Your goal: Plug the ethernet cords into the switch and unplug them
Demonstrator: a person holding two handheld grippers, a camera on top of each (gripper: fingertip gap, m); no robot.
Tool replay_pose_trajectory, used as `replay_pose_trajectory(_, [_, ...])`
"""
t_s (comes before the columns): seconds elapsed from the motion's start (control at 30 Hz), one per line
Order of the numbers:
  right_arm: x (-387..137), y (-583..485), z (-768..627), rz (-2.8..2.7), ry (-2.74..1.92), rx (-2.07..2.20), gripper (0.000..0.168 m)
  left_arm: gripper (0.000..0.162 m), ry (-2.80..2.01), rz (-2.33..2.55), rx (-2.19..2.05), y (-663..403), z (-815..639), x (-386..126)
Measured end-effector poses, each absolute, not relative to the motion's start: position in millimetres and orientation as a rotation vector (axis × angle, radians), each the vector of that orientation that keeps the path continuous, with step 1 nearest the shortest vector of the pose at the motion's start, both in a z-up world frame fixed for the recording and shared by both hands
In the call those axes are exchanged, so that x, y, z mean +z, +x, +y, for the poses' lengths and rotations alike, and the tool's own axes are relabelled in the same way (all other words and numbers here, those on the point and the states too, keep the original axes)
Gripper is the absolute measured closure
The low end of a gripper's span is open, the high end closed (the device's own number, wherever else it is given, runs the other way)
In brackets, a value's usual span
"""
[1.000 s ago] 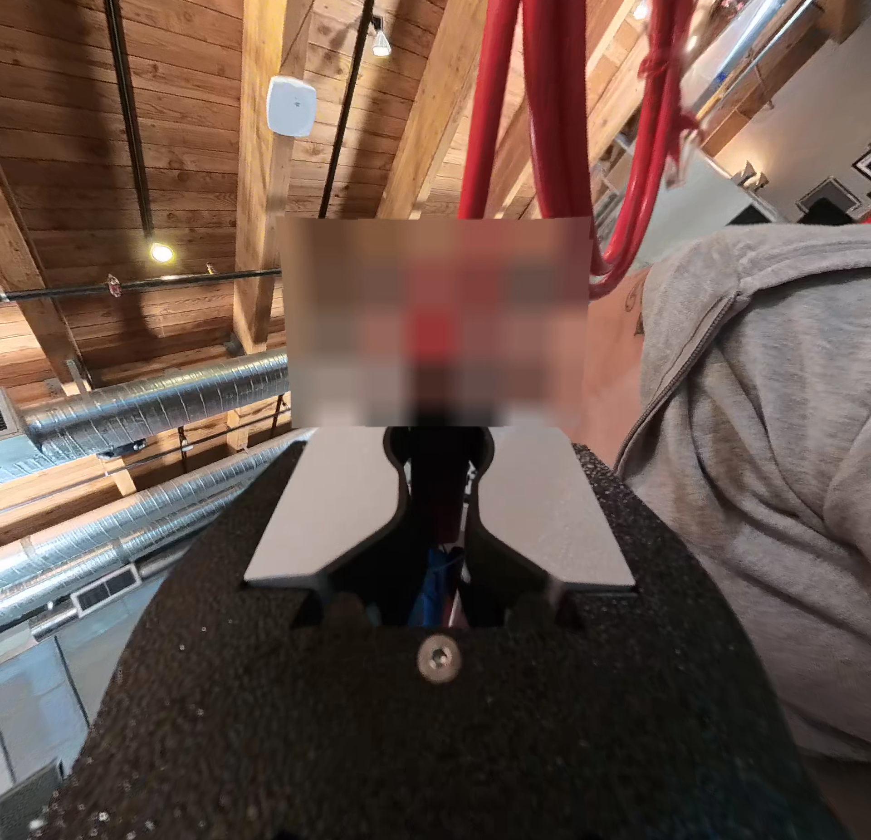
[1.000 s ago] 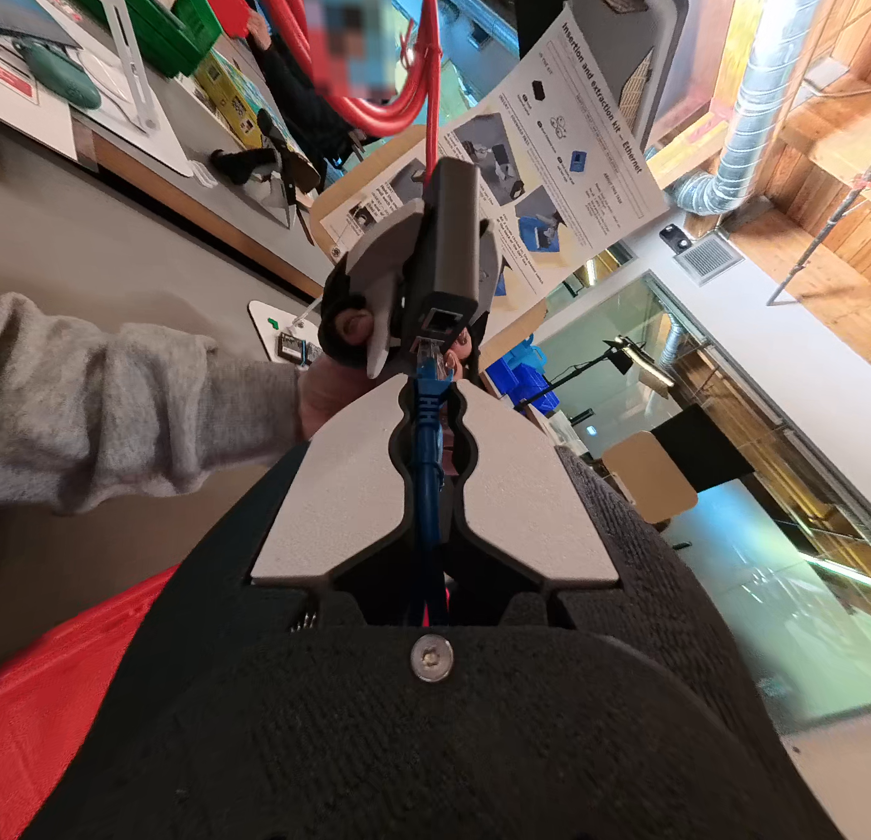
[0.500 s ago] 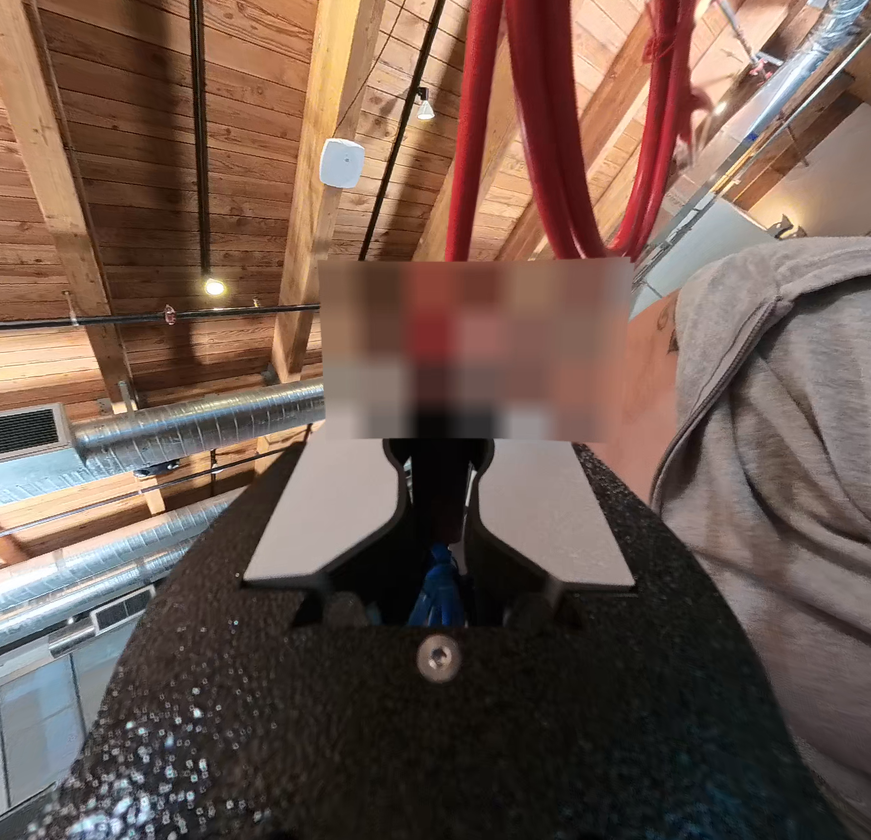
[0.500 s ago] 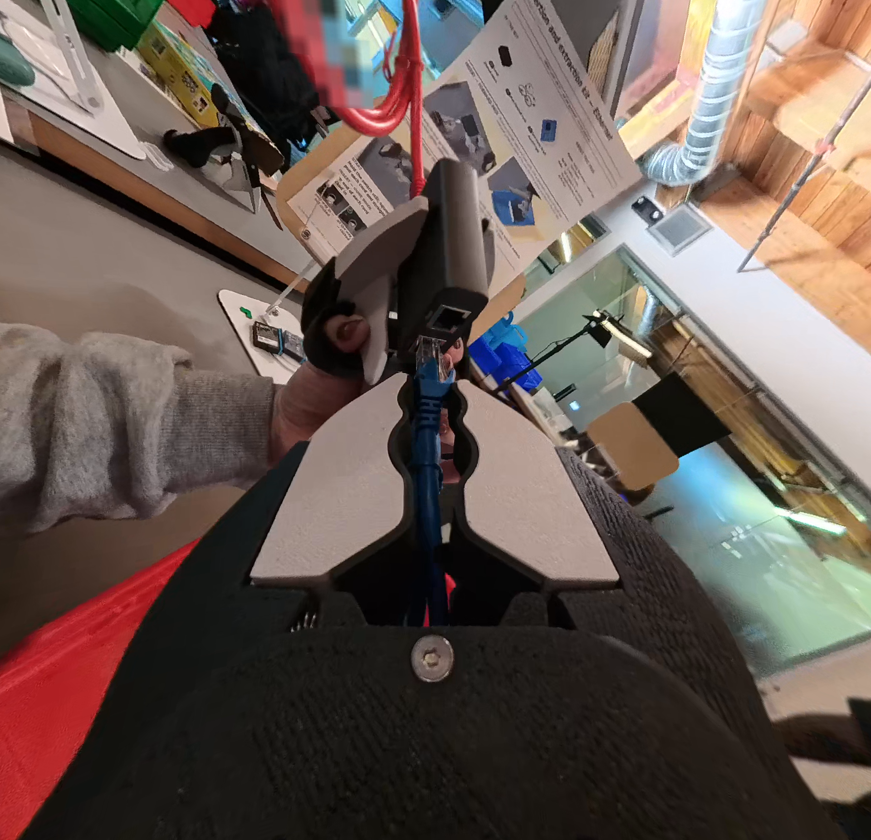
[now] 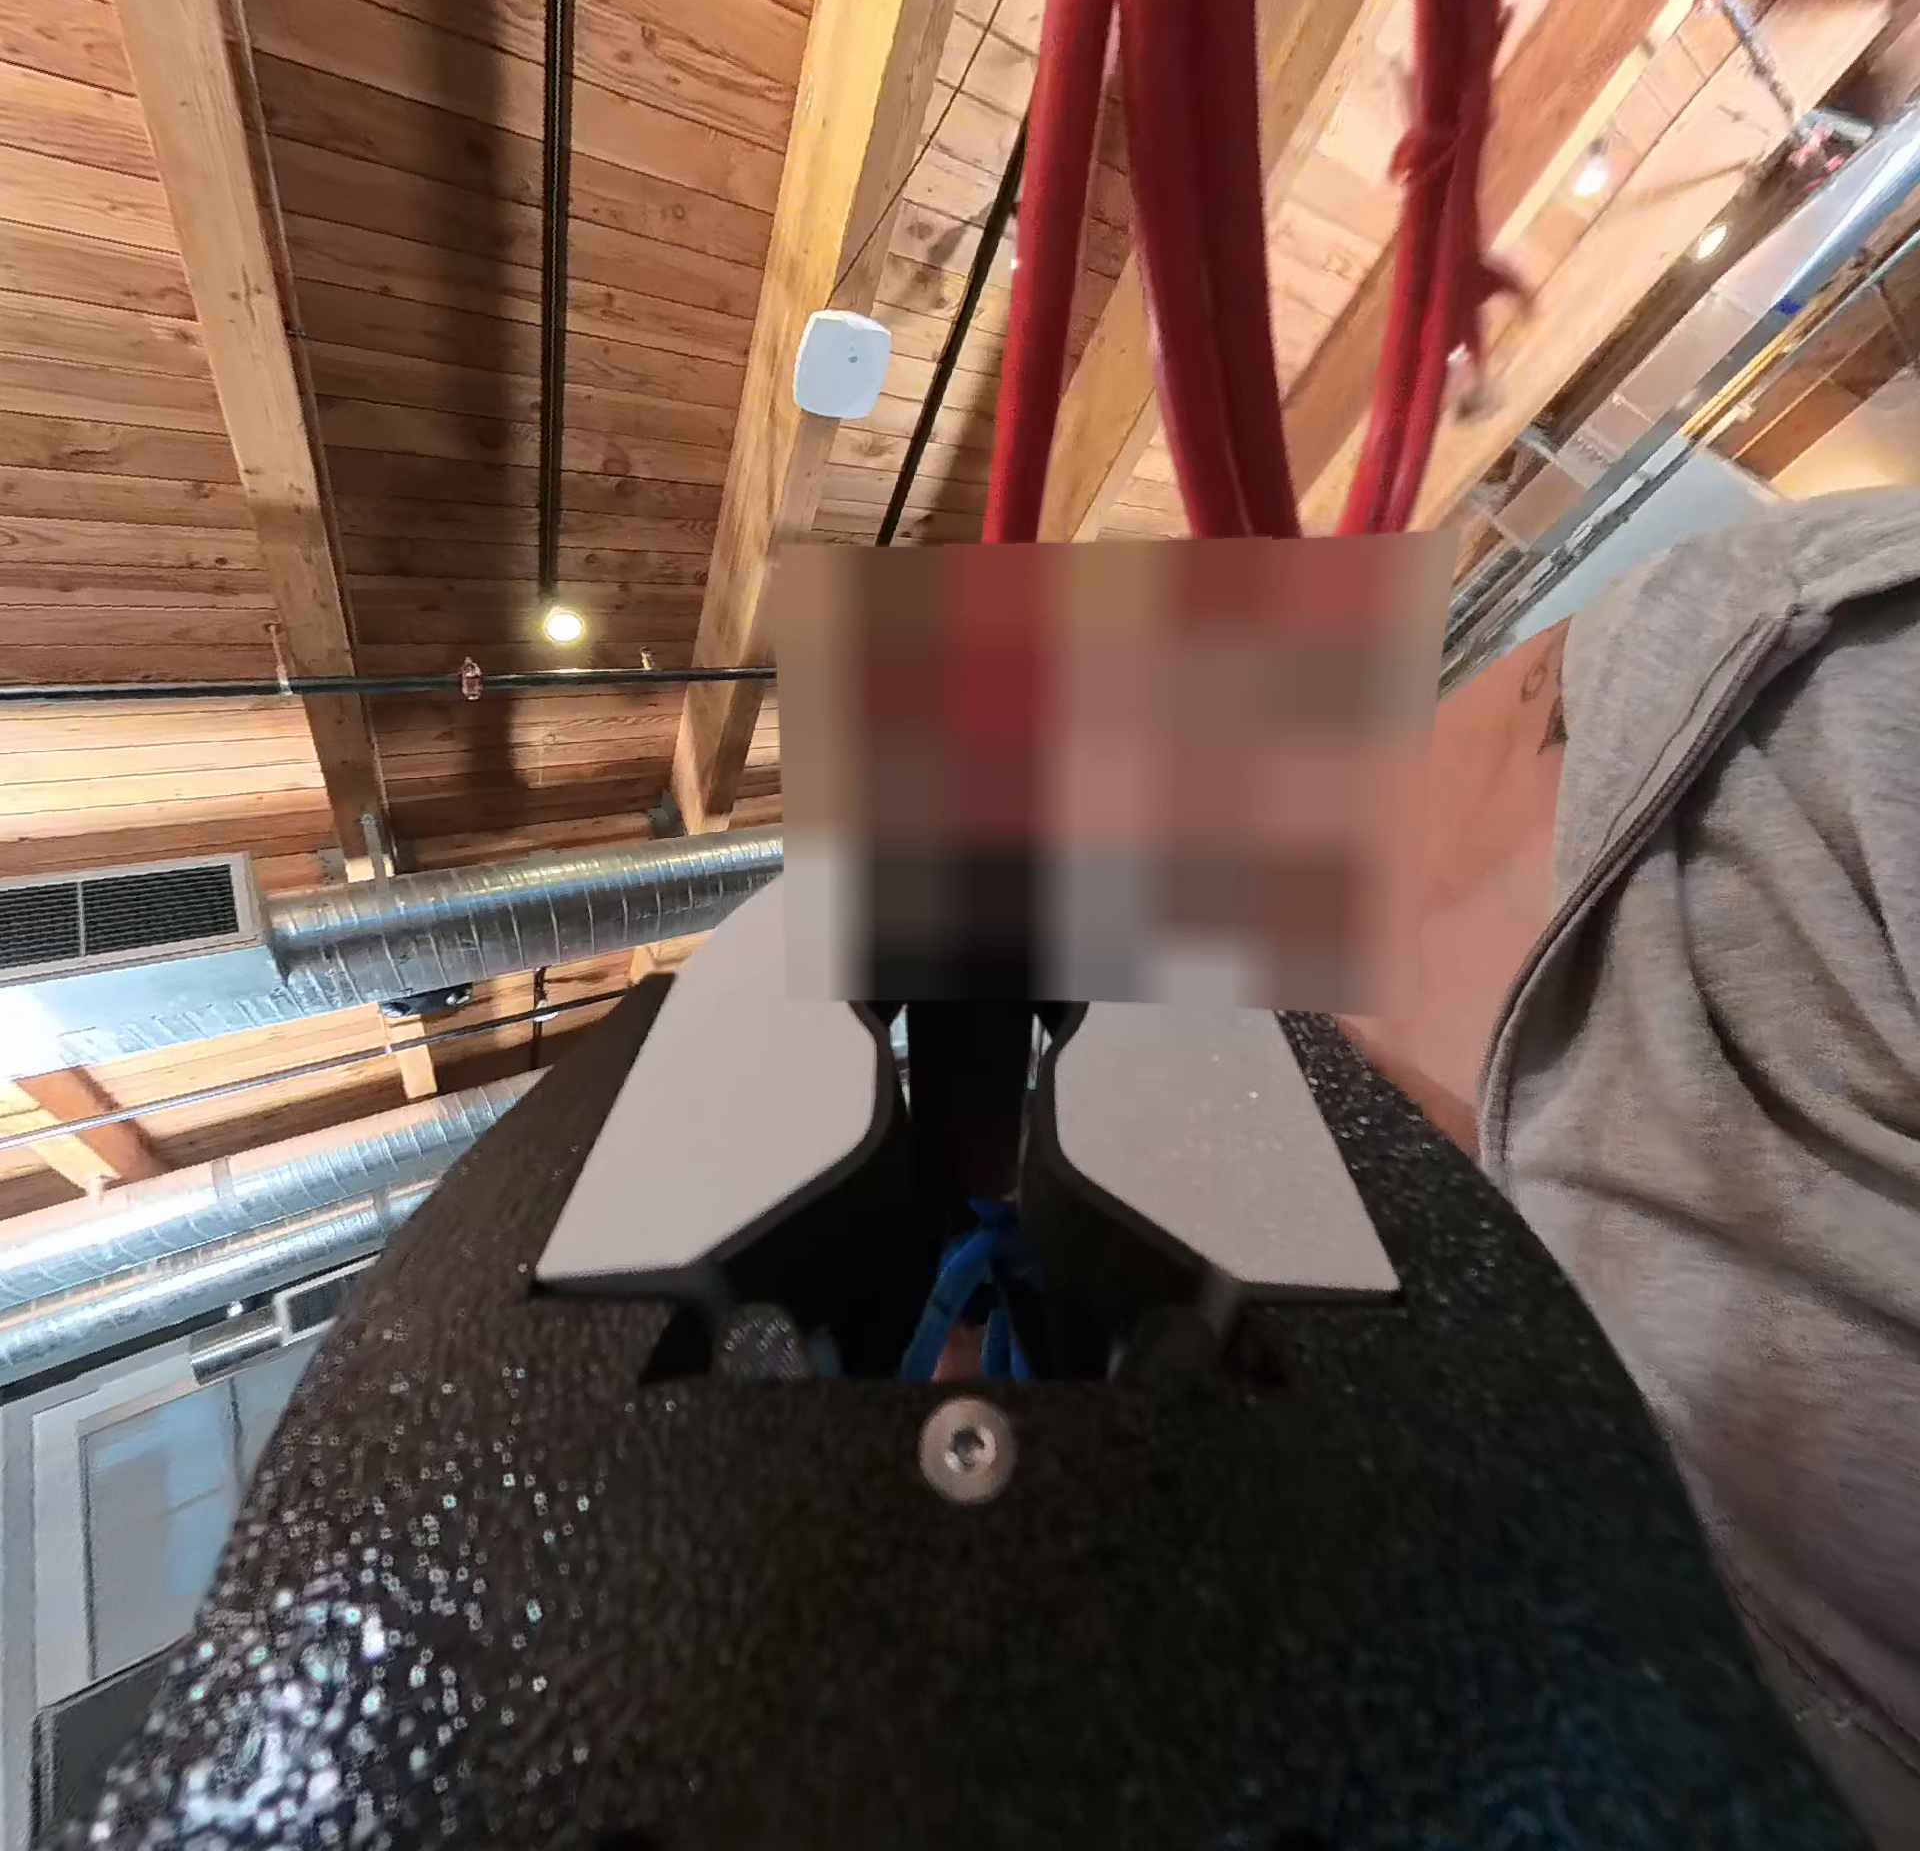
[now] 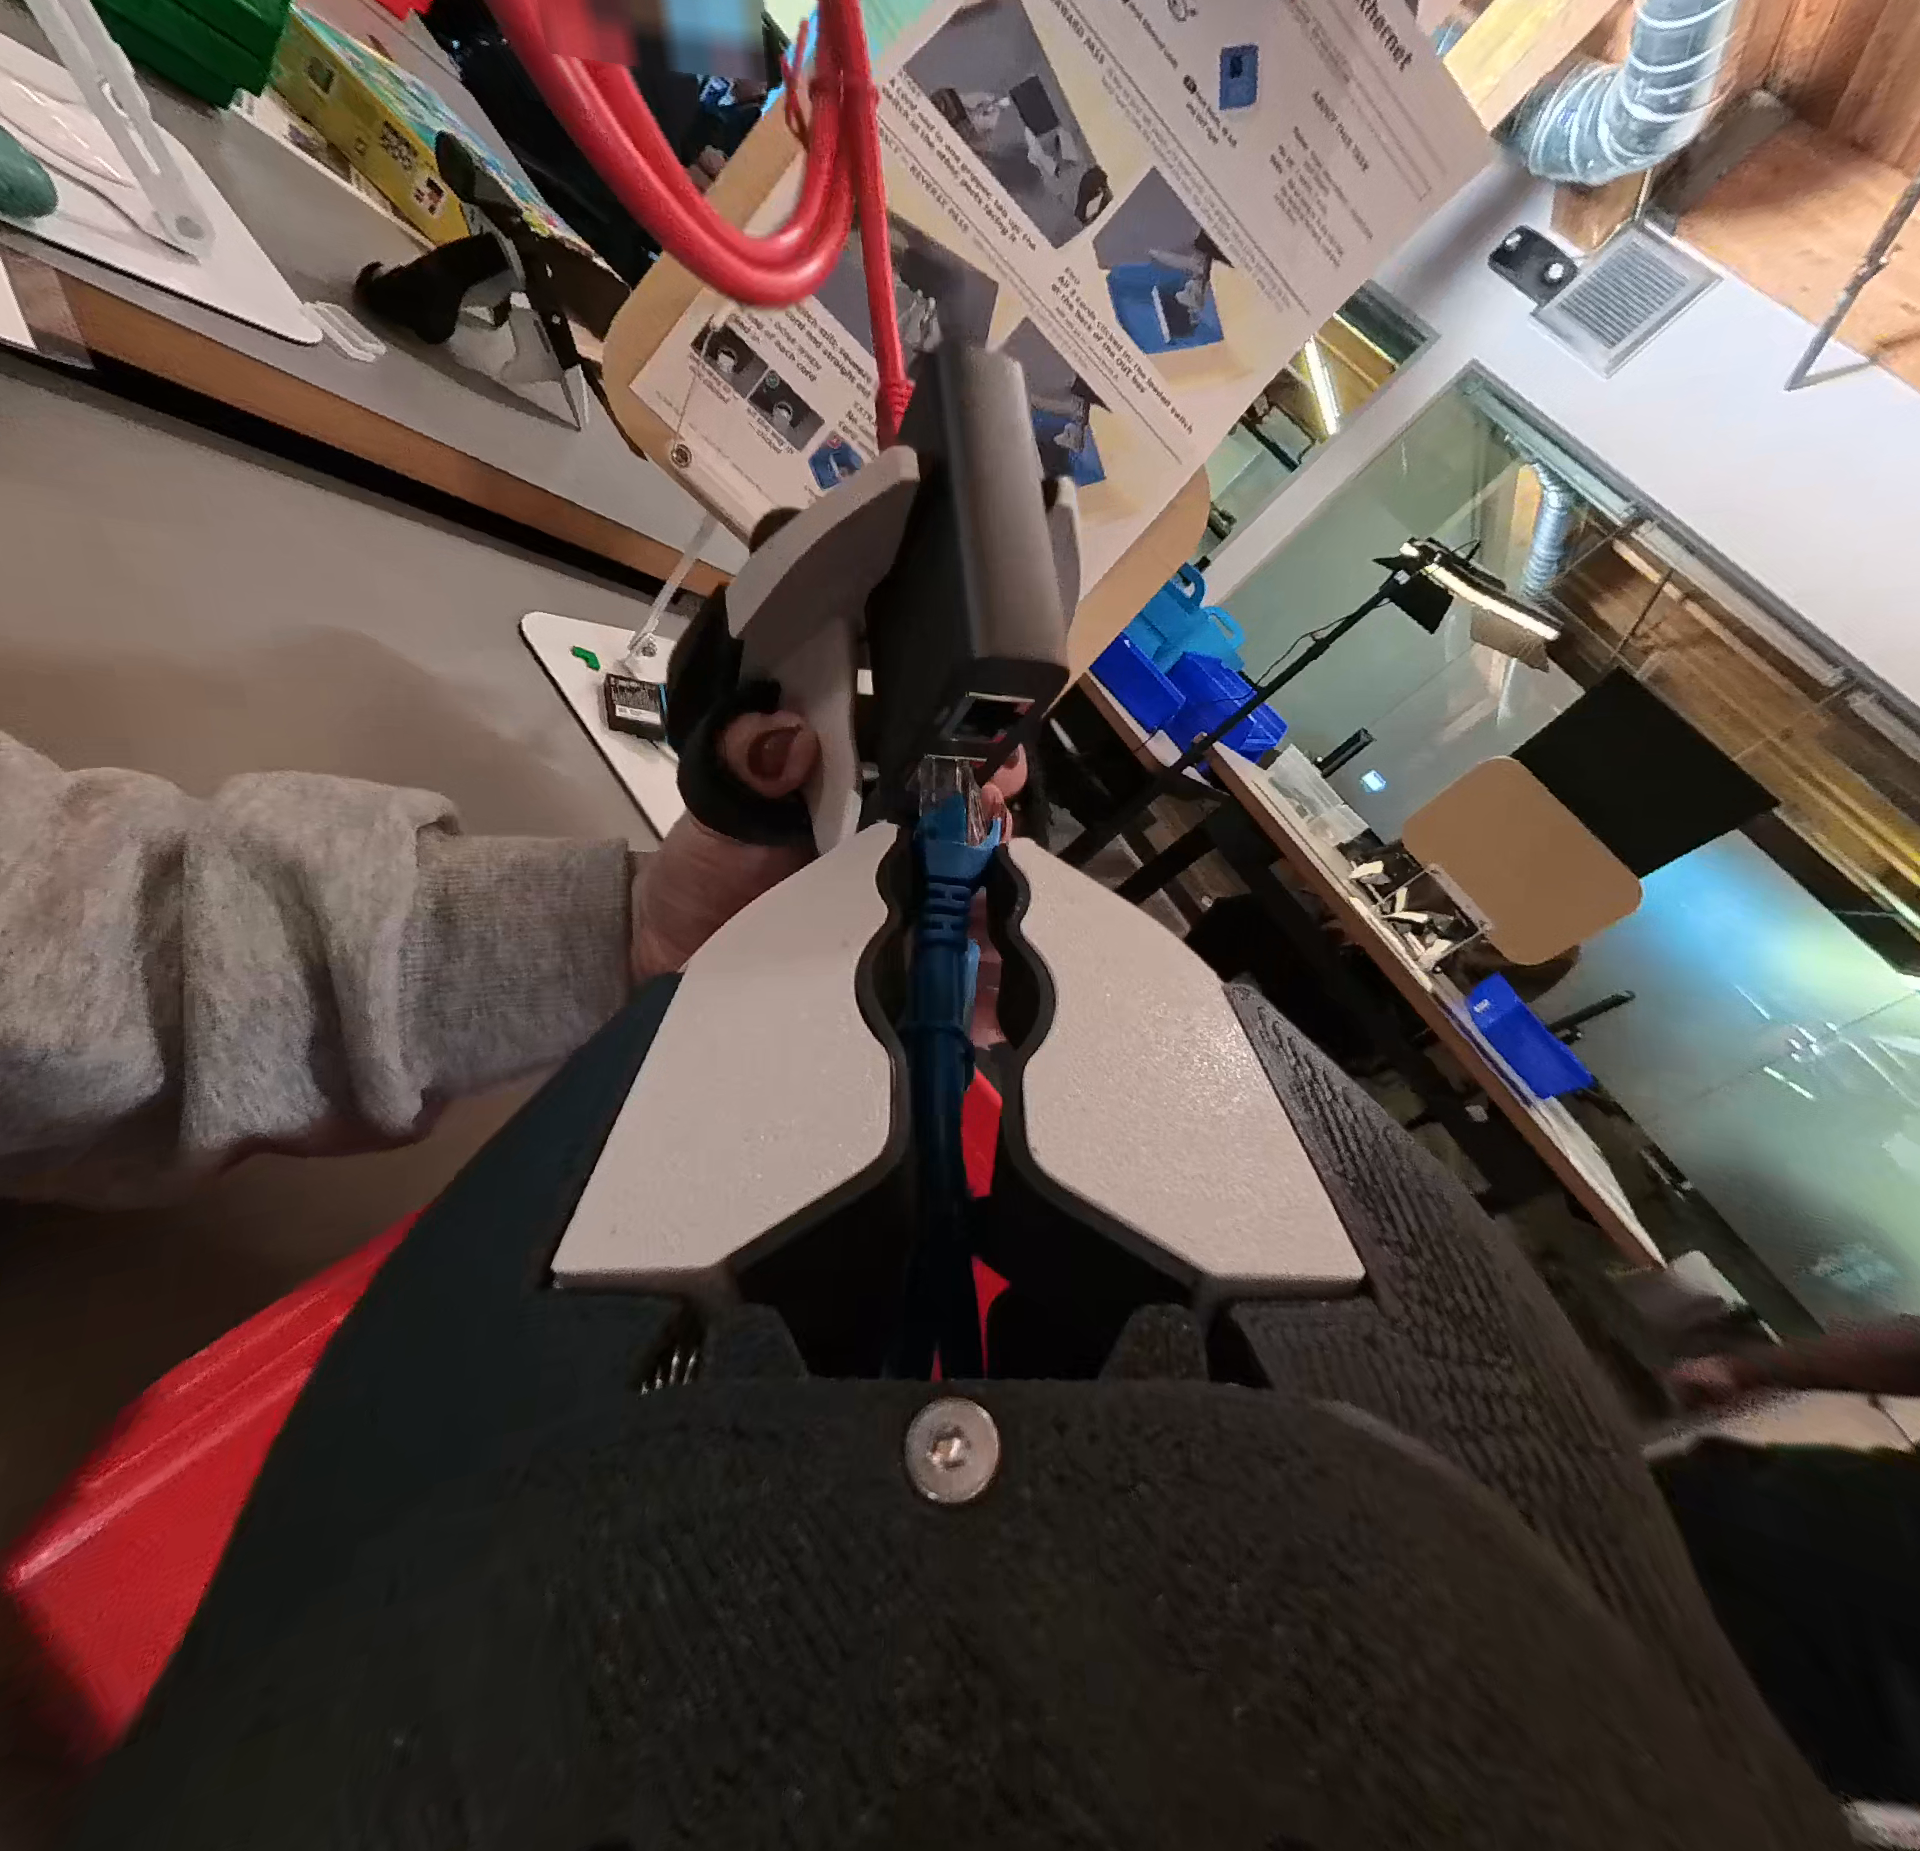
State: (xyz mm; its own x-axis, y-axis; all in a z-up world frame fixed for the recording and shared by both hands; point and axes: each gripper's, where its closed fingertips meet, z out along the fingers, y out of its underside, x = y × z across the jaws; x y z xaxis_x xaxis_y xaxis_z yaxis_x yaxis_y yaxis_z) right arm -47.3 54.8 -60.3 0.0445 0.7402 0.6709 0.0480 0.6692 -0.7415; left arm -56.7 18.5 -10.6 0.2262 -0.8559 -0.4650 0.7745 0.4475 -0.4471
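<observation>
My right gripper (image 6: 951, 851) is shut on a blue network cable (image 6: 940, 980). Its clear plug (image 6: 951, 788) sticks out past the fingertips and sits just below the open port (image 6: 987, 710) of a dark grey box (image 6: 987, 513), not inserted. My left gripper (image 5: 971, 1022) points up at the ceiling and is shut on that box (image 5: 966, 1084); a blurred patch hides its fingertips. In the right wrist view its grey finger (image 6: 810, 596) shows beside the box. A red cable (image 6: 878, 274) is plugged into the box's far end. Red cables (image 5: 1174, 243) hang overhead.
A hand in a grey sleeve (image 6: 260, 949) holds the left gripper. A printed sheet on a clipboard (image 6: 1122, 170) stands behind the box. A red bin (image 6: 156, 1438) lies at lower left; a grey table (image 6: 260, 575) bears tools. A grey hoodie (image 5: 1714, 1126) fills the left view's right side. The tips of one gripper are about 6 cm away from the tips of the other.
Both grippers have shifted and turned together. The box has tilted a little. The blue plug stays just short of the port.
</observation>
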Motion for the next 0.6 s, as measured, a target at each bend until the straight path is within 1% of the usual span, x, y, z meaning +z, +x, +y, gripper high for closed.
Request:
replay_pose_trajectory(0.03, [-60.8, -47.8, 55.0, -1.445, -0.716, 0.606, 0.157, 0.140, -0.119, 0.721, -1.145, -58.3, 19.3, -11.4])
replay_pose_trajectory(0.17, [-59.7, -47.1, 55.4, -1.437, -0.762, 0.662, 0.157, 0.141, -0.110, 0.712, -1.153, -58.3, 20.3, -10.8])
replay_pose_trajectory(0.43, [-66.0, -47.2, 59.1, -1.487, -0.685, 0.529, 0.156, 0.141, -0.120, 0.695, -1.182, -58.6, 25.7, -16.0])
replay_pose_trajectory(0.6, [-68.4, -39.9, 60.4, -1.580, -0.644, 0.600, 0.156, 0.141, -0.142, 0.729, -1.219, -49.6, 26.9, -18.2])
